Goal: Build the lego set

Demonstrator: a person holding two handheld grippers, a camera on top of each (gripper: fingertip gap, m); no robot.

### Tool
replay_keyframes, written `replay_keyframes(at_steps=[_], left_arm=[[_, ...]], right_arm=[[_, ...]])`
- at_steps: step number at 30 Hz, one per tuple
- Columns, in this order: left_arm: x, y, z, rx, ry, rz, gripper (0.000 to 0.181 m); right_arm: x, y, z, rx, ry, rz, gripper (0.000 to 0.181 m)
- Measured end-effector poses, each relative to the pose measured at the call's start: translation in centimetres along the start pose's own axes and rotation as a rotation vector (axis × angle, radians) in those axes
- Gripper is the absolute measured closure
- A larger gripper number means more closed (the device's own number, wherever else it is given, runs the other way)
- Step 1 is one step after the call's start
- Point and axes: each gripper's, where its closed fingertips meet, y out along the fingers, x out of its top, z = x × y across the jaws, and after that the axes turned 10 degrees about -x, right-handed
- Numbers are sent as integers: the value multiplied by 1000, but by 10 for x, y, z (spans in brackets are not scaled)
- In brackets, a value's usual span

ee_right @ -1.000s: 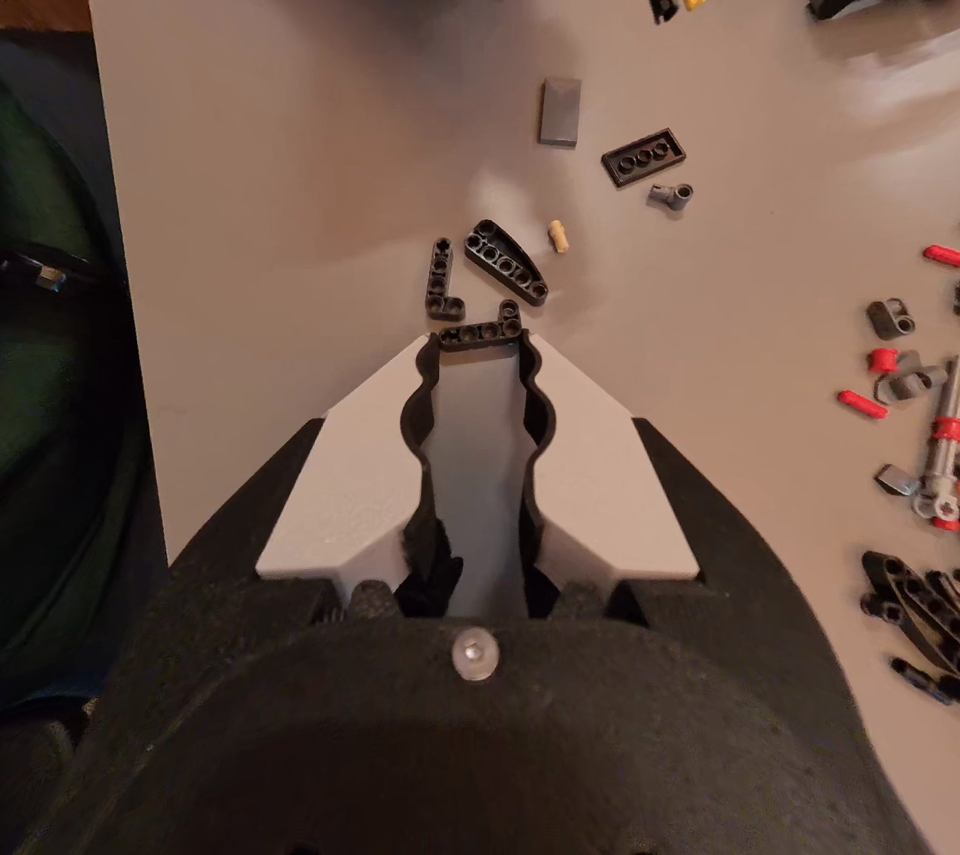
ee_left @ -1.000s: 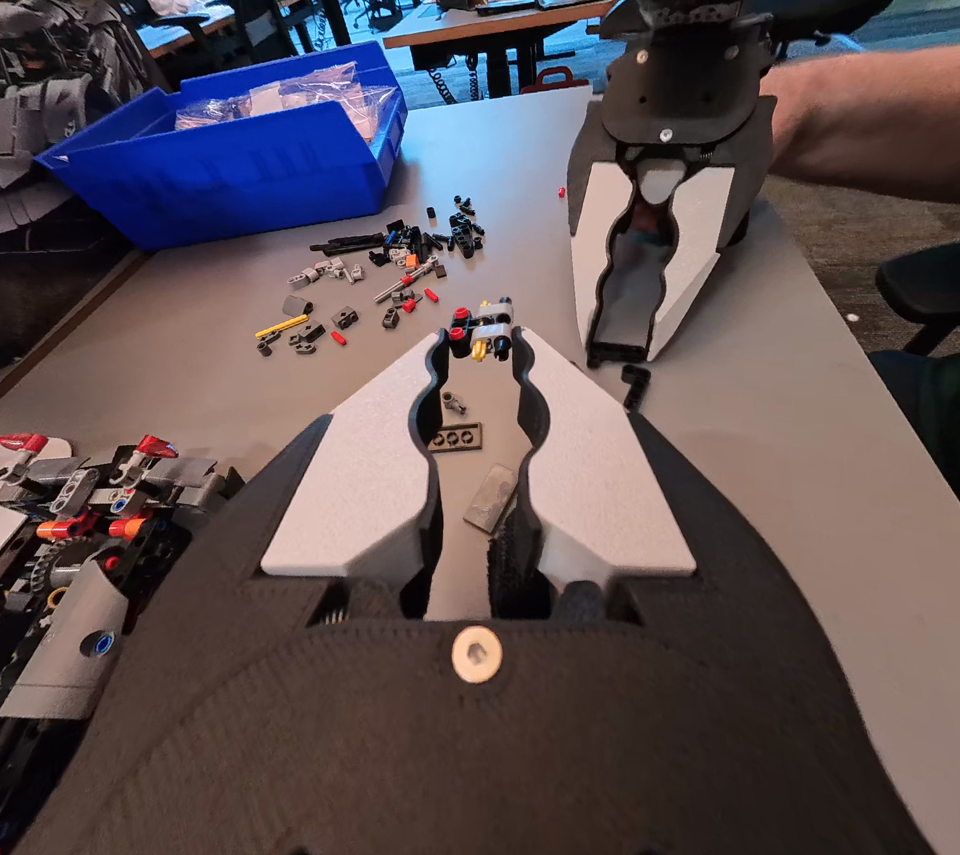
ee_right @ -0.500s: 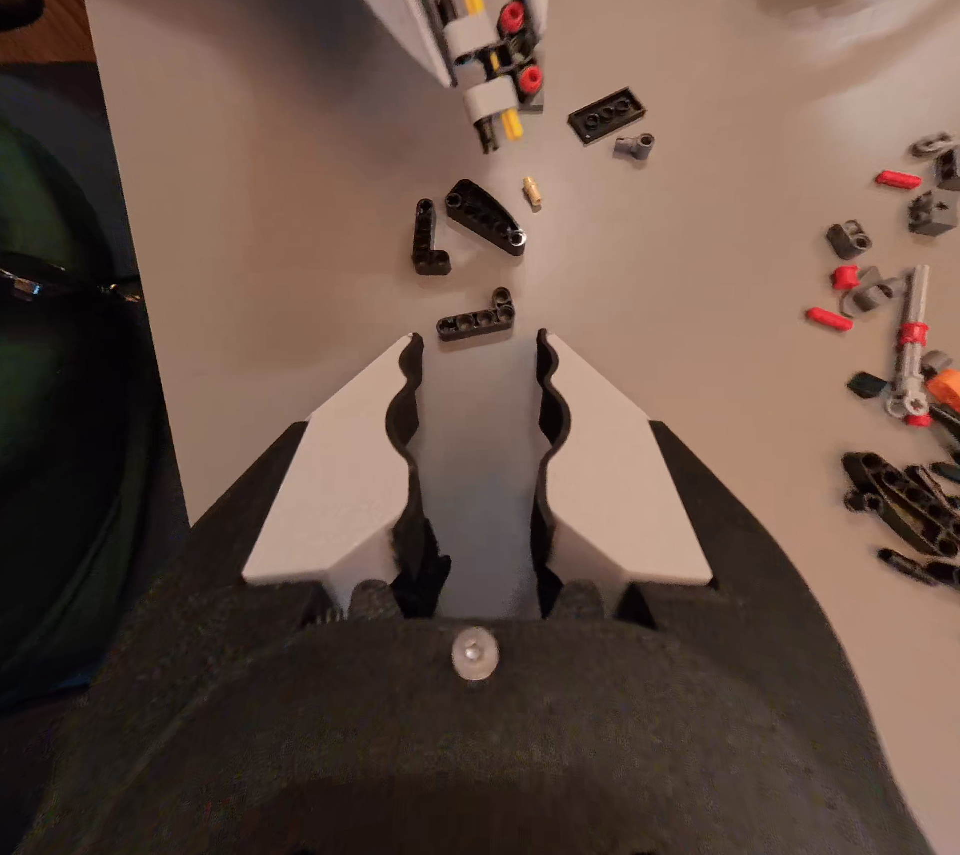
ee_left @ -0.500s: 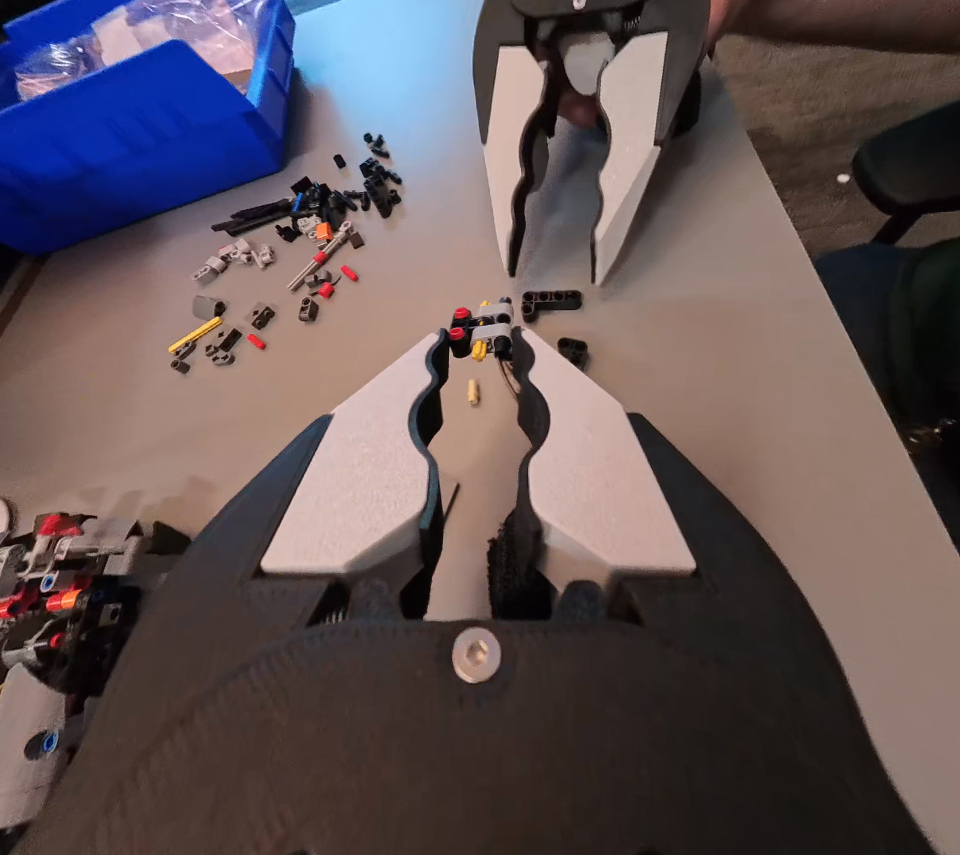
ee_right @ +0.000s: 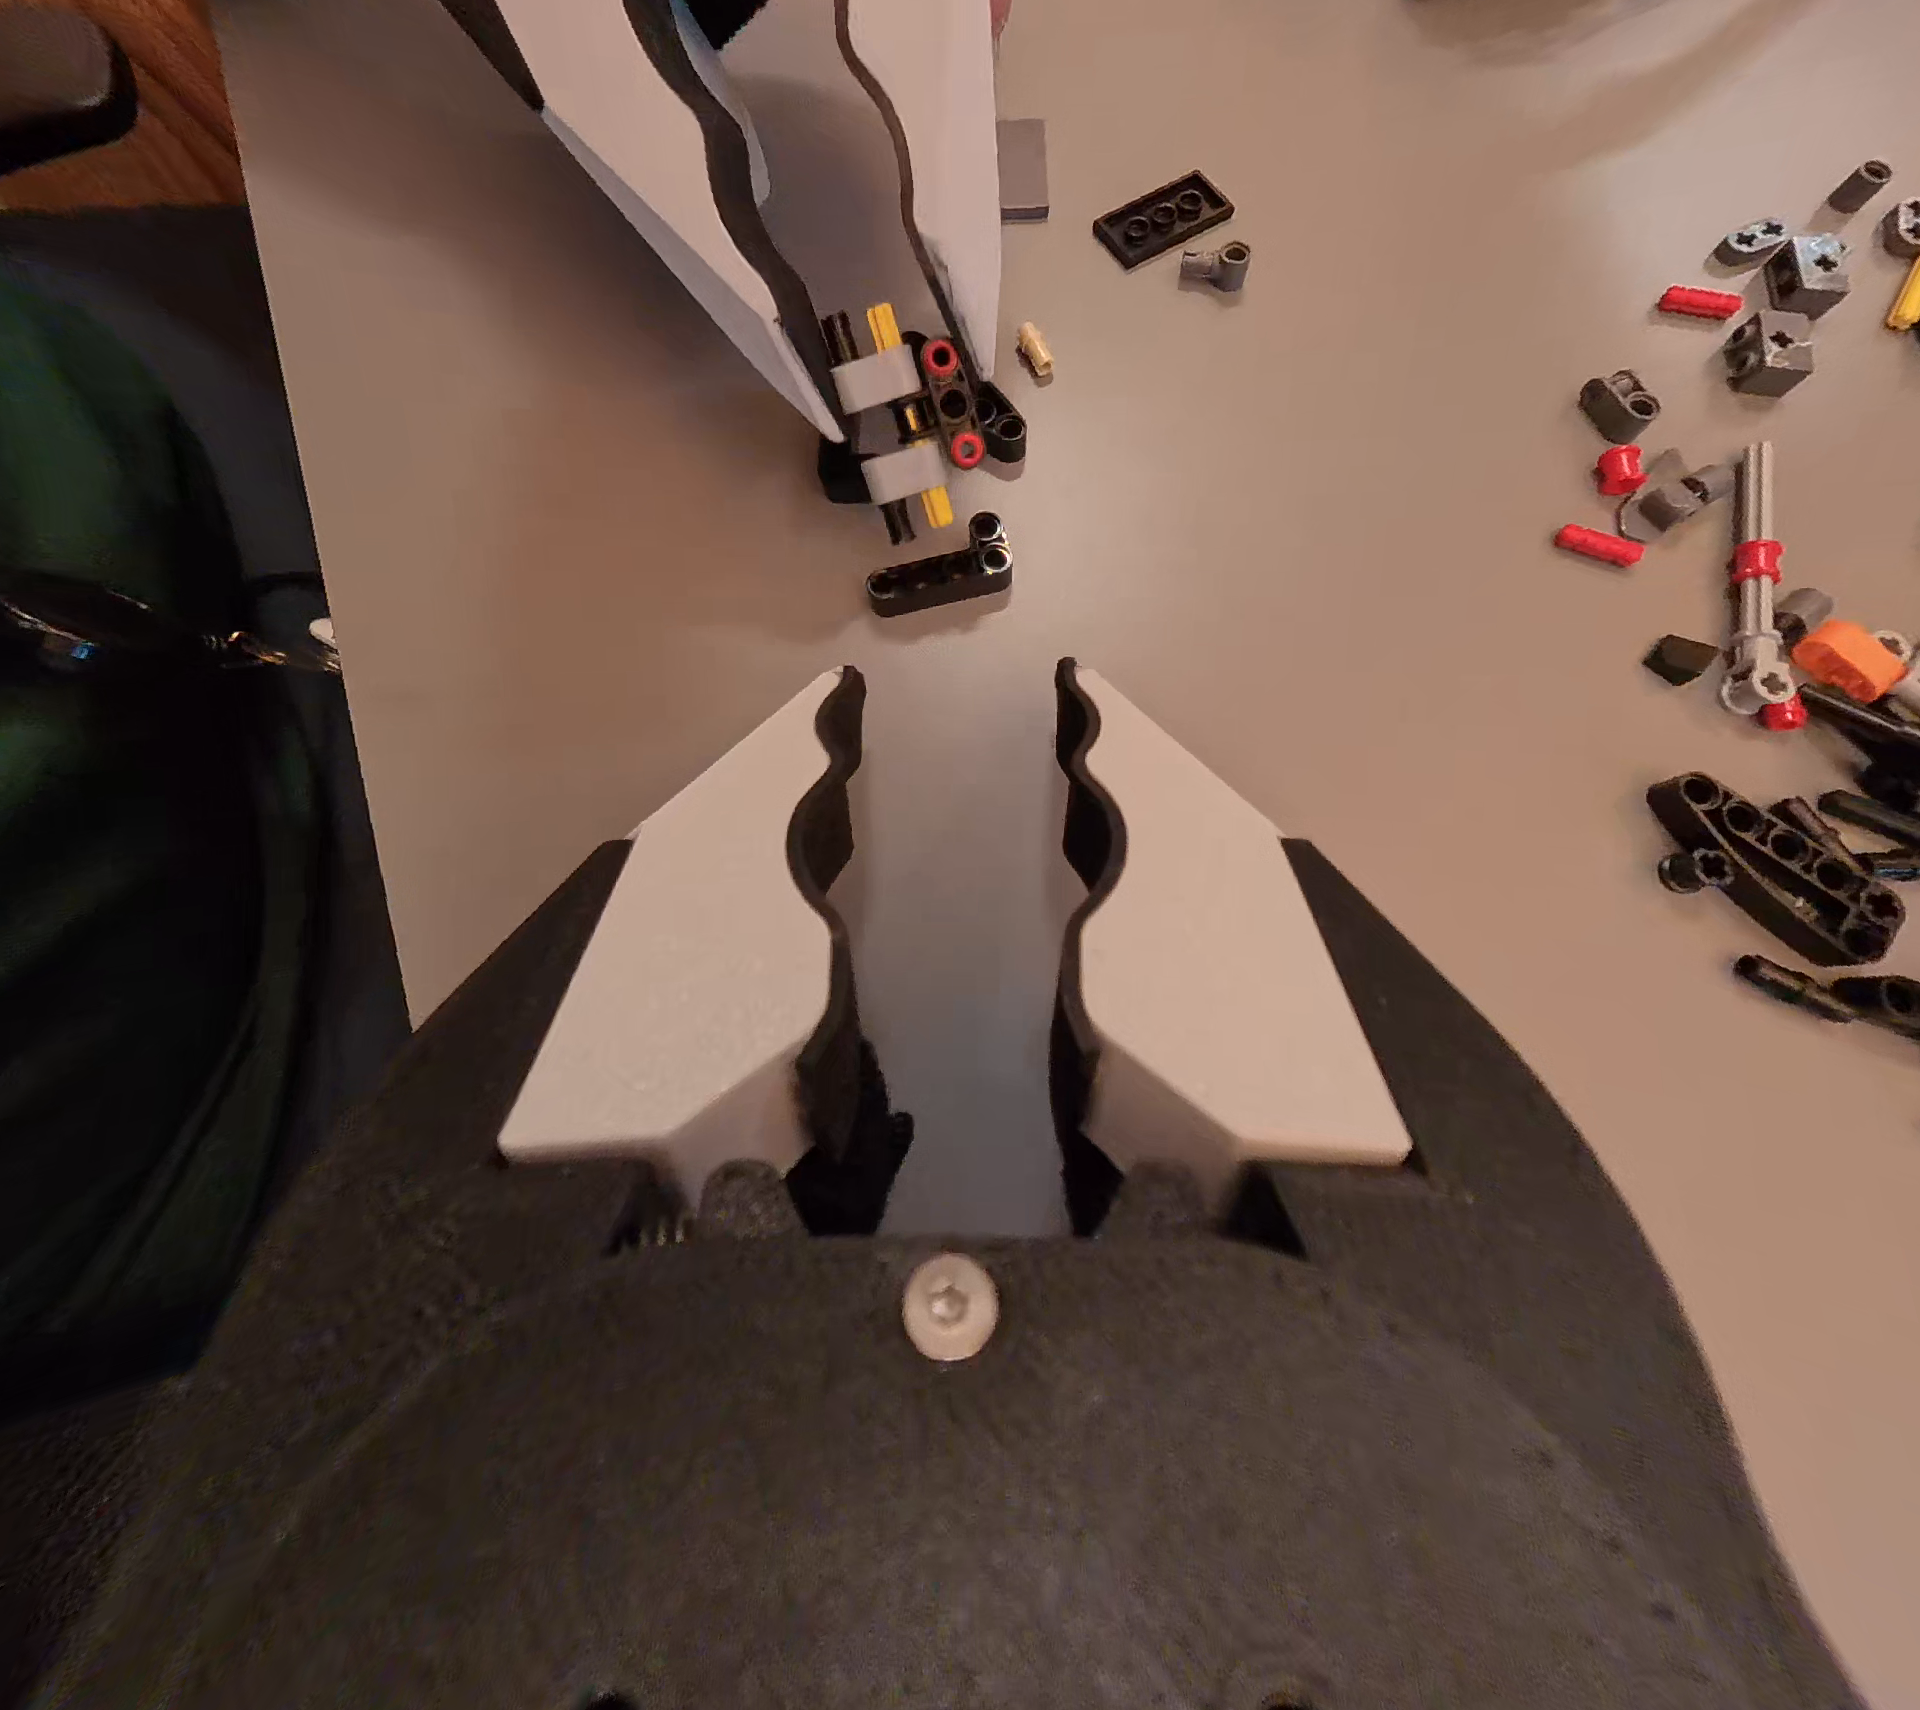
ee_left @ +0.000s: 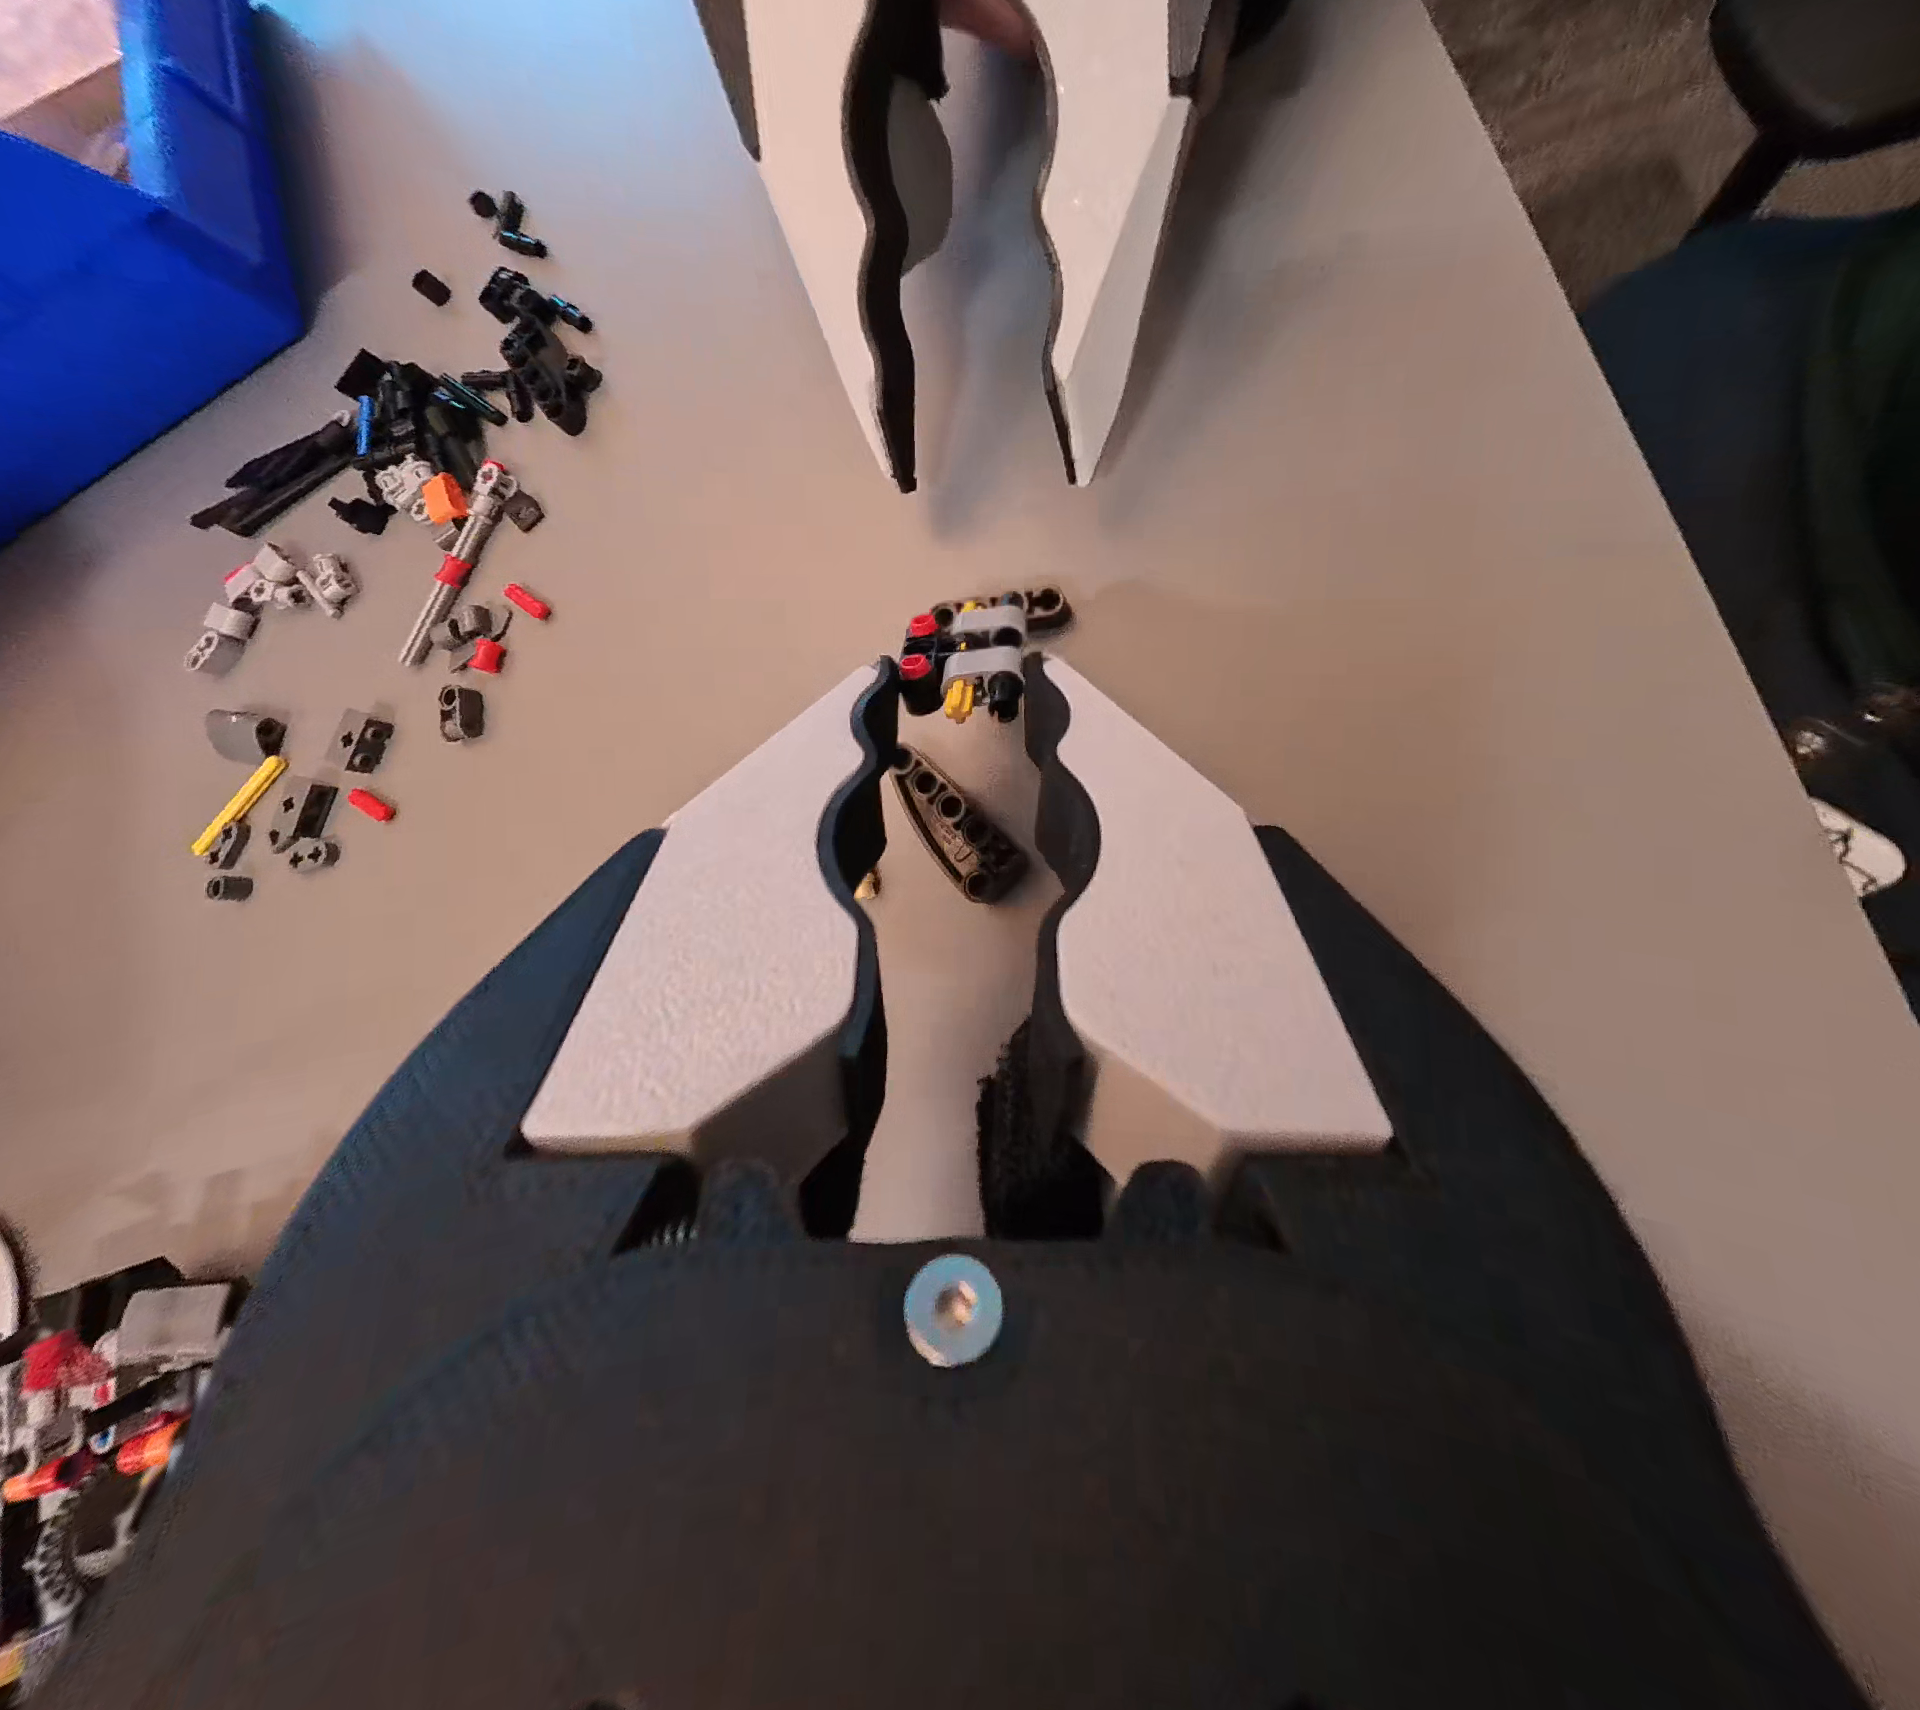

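My left gripper [ee_left: 961, 673] is shut on a small grey, black, red and yellow sub-assembly [ee_left: 966, 652] and holds it low over the grey table [ee_left: 1299, 725]. It also shows at the top of the right wrist view [ee_right: 914, 403], with the sub-assembly [ee_right: 904, 424] at its tips. My right gripper [ee_right: 958, 673] is open and empty, facing the left one [ee_left: 987, 476]. A black L-shaped beam [ee_right: 935, 574] lies on the table between the two grippers, just beyond the sub-assembly. A black curved beam [ee_left: 956, 829] lies under my left gripper's fingers.
Loose parts [ee_left: 416, 517] are spread left of my left gripper and show in the right wrist view [ee_right: 1766, 517]. A black plate [ee_right: 1164, 218], grey tile [ee_right: 1023, 180] and tan pin [ee_right: 1035, 351] lie nearby. A blue bin [ee_left: 104, 258] stands far left. The partly built model [ee_left: 73, 1411] sits near left. Some 5 cm of space lies between my two pairs of fingers.
My right gripper opened, let go of the L-shaped beam and drew back from it. My left gripper carried the sub-assembly forward until it is next to that beam.
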Motion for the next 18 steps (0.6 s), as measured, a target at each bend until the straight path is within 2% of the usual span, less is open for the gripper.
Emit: replay_keyframes(at_steps=[5, 9, 18], left_arm=[[3, 4, 1, -22, 7, 35, 159], [-6, 9, 5, -16, 35, 129, 159], [-4, 9, 4, -49, 36, 160, 159]], right_arm=[[-3, 3, 1, 10, -4, 26, 145], [-4, 4, 2, 11, -10, 34, 145], [-1, 2, 0, 12, -5, 12, 147]])
